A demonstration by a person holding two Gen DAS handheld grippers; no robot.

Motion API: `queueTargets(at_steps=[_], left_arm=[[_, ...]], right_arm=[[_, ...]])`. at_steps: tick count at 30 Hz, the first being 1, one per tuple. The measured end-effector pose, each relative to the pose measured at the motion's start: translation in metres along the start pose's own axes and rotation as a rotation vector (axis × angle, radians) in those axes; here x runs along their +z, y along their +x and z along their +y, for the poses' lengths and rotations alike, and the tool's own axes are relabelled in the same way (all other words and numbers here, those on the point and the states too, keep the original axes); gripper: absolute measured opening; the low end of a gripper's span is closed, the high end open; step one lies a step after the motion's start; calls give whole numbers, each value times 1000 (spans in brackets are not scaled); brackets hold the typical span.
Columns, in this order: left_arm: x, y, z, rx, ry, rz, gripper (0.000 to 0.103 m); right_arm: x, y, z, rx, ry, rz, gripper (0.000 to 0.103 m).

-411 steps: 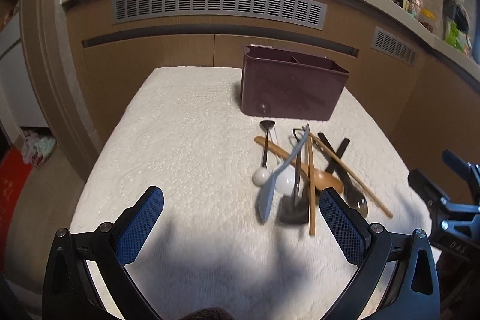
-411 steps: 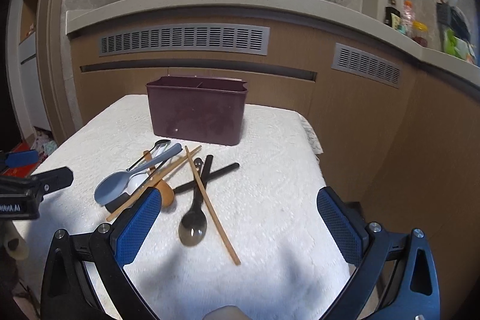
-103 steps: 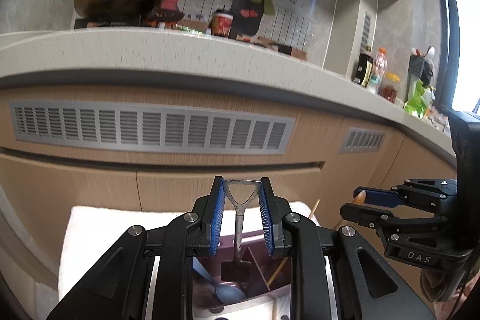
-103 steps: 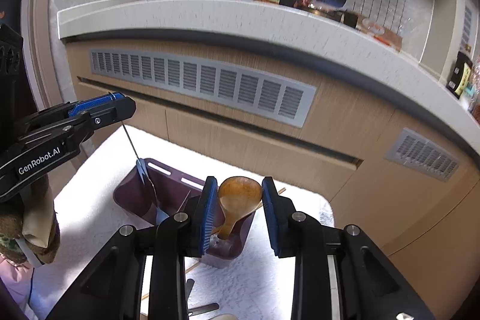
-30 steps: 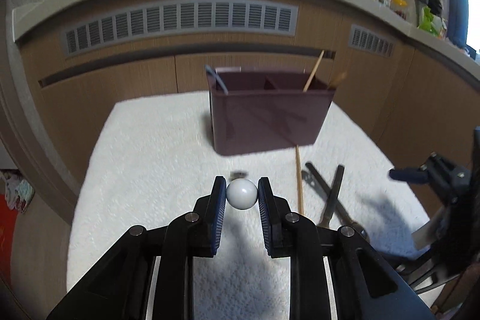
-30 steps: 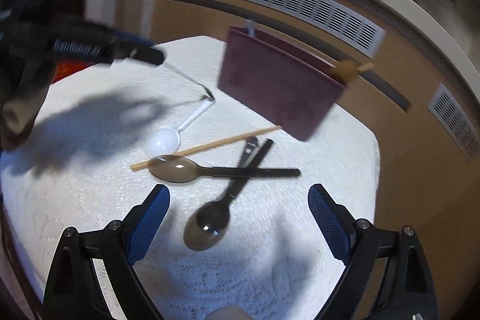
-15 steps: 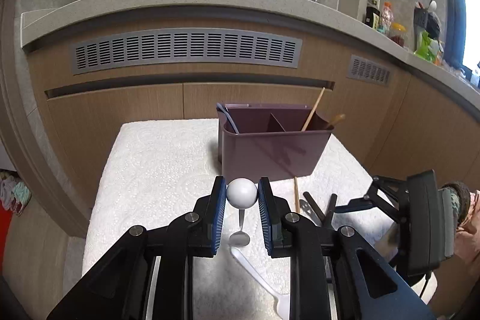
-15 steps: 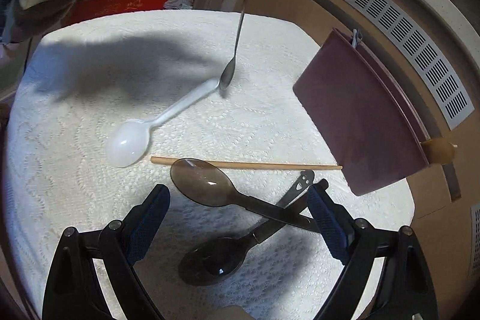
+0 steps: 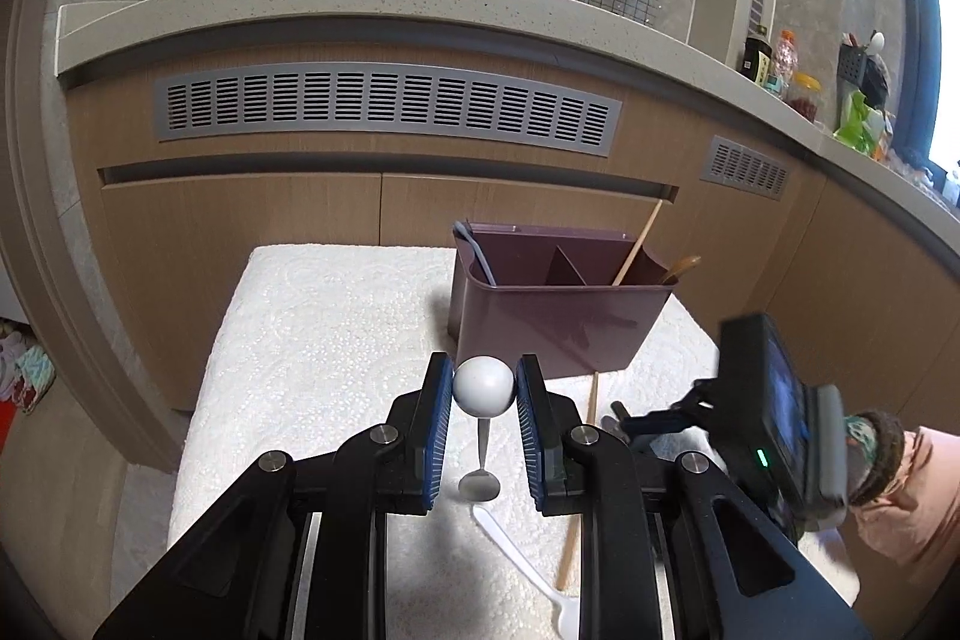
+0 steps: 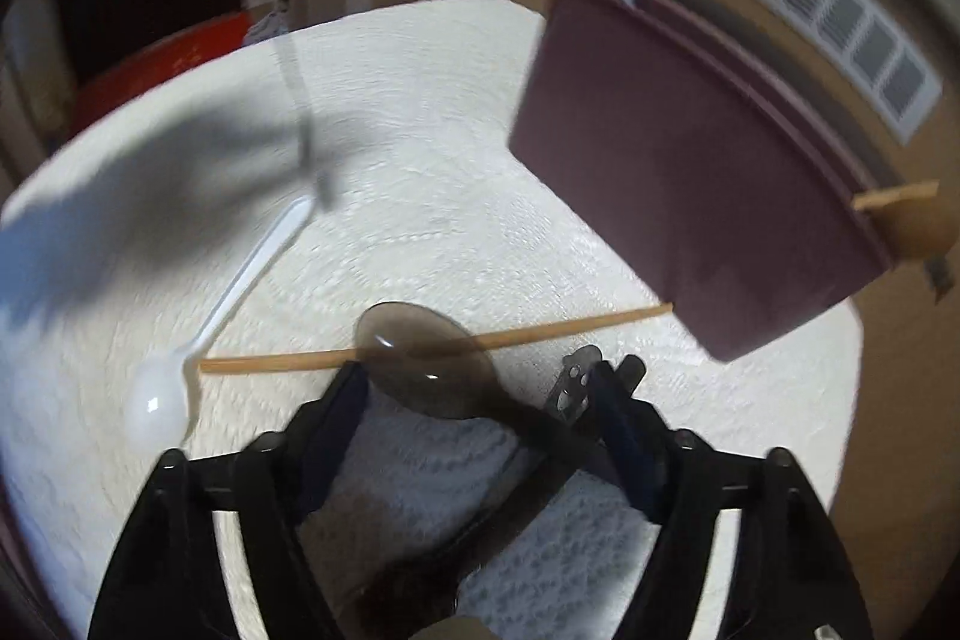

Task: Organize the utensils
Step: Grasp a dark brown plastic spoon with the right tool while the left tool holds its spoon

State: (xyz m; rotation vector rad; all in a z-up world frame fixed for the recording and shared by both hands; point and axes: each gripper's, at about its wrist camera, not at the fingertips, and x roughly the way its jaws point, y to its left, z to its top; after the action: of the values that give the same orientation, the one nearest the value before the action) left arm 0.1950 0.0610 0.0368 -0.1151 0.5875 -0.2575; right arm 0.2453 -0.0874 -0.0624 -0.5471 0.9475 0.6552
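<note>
My left gripper [image 9: 483,400] is shut on the white ball end [image 9: 483,388] of a small metal spoon [image 9: 480,484], which hangs bowl down above the white cloth. The maroon utensil holder [image 9: 558,322] stands behind it and holds a grey-blue spoon handle [image 9: 477,250], a chopstick [image 9: 637,241] and a wooden spoon [image 9: 681,268]. My right gripper [image 10: 480,400] is open and low over the dark translucent spoon [image 10: 426,346], its fingers either side of the handle. A loose chopstick [image 10: 420,343], a white plastic spoon [image 10: 198,334] and another black utensil [image 10: 576,379] lie on the cloth.
The table is covered by a white textured cloth [image 9: 312,340]. A wood-panelled counter front with grey vents [image 9: 384,106] rises behind it. The right hand-held unit [image 9: 774,412] is at the right of the left wrist view. The holder also shows in the right wrist view [image 10: 690,184].
My left gripper has lifted slightly with the ball-ended spoon. My right gripper has dropped toward the dark spoon and its fingers have narrowed around the handle.
</note>
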Motion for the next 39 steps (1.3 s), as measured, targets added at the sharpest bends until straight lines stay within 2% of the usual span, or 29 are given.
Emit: queueTargets(at_steps=[3,9,11,12,13,14,16,18,20,22,24,28,32,35,36,39], left_arm=[[-1,1,1,-6,-3,8,23],[-5,5,0,-17,-8,25,23],[-5,6,1,-20,-10,28,23],[-6,5,1,-19,-12,27,23],[-6,6,1,-19,-13,27,23],[-6,6,2,-19,-16,27,23],[-7,6,3,-18,-17,30,23],[-8,5,4,-16,-17,33,23],[-9,4,4,-19,-19,35,23],[-10,4,5,-23,-23,36,23],[-10,5,6,-25,-27,39,23],[-10,8,6,-32,-31,45,23],[-11,10,6,-31,-31,50,23],[-10,10,6,-31,-31,51,23],[-9,10,7,-32,-31,52,23],[-10,10,6,-34,-28,53,23]], right_arm=[[5,7,-13,46,76,16,59],[7,8,-10,44,26,9,58],[8,7,-11,86,41,48,47],[10,8,-14,106,91,84,46],[13,9,-20,130,183,143,49],[14,7,-24,153,231,160,49],[15,-5,-22,213,238,120,49],[13,-20,-11,129,129,53,59],[3,-30,-4,58,24,4,80],[-10,-35,-5,37,-54,-14,80],[-18,-33,-15,37,-57,1,80],[-40,-25,-41,107,79,75,81],[-65,-30,-36,154,168,106,84],[-67,-46,-20,318,197,102,81],[-64,-50,-14,336,194,90,81],[-52,-69,-3,260,163,7,77]])
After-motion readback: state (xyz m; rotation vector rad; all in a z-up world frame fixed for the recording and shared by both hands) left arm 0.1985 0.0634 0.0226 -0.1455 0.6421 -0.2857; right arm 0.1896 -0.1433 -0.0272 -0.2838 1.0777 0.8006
